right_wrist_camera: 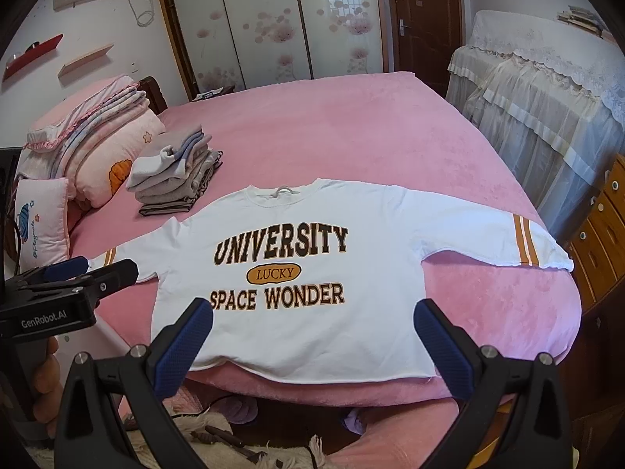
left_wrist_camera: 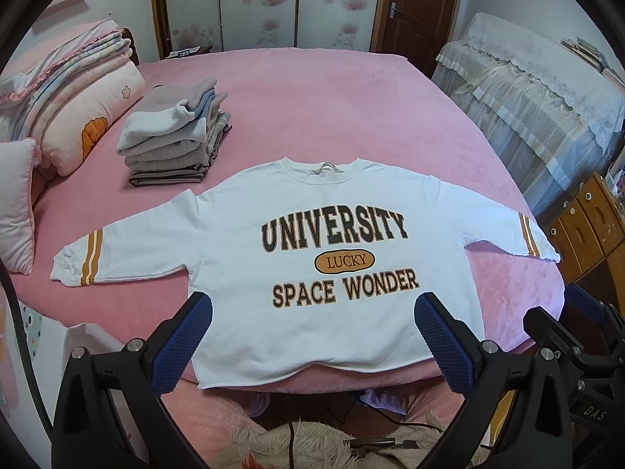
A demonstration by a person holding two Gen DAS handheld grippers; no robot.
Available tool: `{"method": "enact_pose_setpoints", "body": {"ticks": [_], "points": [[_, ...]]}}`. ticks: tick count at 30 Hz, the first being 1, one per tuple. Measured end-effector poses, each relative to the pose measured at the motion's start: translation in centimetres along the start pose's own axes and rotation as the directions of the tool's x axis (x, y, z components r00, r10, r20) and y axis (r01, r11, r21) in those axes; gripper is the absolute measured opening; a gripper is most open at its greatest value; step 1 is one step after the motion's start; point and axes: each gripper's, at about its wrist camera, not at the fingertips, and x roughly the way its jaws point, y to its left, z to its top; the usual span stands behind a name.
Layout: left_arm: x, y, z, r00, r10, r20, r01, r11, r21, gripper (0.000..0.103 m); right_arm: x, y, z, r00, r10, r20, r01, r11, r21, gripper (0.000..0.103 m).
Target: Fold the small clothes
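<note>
A white sweatshirt (left_wrist_camera: 312, 203) printed "UNIVERSITY LUCKY SPACE WONDER" lies flat, front up, on the pink bed (left_wrist_camera: 332, 97), both sleeves spread out, hem at the near edge. It also shows in the right wrist view (right_wrist_camera: 297, 336). My left gripper (left_wrist_camera: 312, 312) is open and empty, held above the hem. My right gripper (right_wrist_camera: 314, 318) is open and empty, also above the hem. The left gripper's body (right_wrist_camera: 66, 293) shows at the left of the right wrist view, and the right gripper's body (left_wrist_camera: 578, 351) at the right of the left wrist view.
A stack of folded grey clothes (left_wrist_camera: 175, 133) sits on the bed behind the left sleeve. Folded quilts and pillows (left_wrist_camera: 70, 109) lie at far left. A lace-covered cabinet (left_wrist_camera: 539, 90) and wooden drawers (left_wrist_camera: 586, 226) stand right. A shaggy rug with cables (left_wrist_camera: 312, 441) is below.
</note>
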Motion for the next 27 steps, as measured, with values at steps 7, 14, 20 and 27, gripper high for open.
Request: {"method": "enact_pose_setpoints", "body": {"ticks": [7, 14, 20, 27], "points": [[-0.2, 0.0, 0.6, 1.0, 0.02, 0.012, -0.02, 1.0, -0.005, 0.102, 0.0, -1.6, 0.7, 1.0, 0.013, 0.005, -0.013, 1.0, 0.01, 0.103], [-1.2, -0.9, 2.2, 0.995, 0.052, 0.081, -0.054, 0.998, 0.023, 0.102, -0.8, -2.7, 1.4, 0.999, -0.01, 0.046, 0.009, 1.0, 0.004, 0.103], [-3.6, -1.9, 4.4, 0.988, -0.01, 0.152, 0.002, 0.999, 0.047, 0.102, -2.3, -3.9, 2.7, 0.995, -0.036, 0.095, 0.038, 0.999, -0.012, 0.103], [-5.9, -3.0, 7.2, 0.967, -0.06, 0.246, 0.054, 0.998, 0.032, 0.102, -4.4, -5.6, 4.2, 0.98, -0.086, 0.179, 0.094, 0.995, -0.038, 0.103]]}}
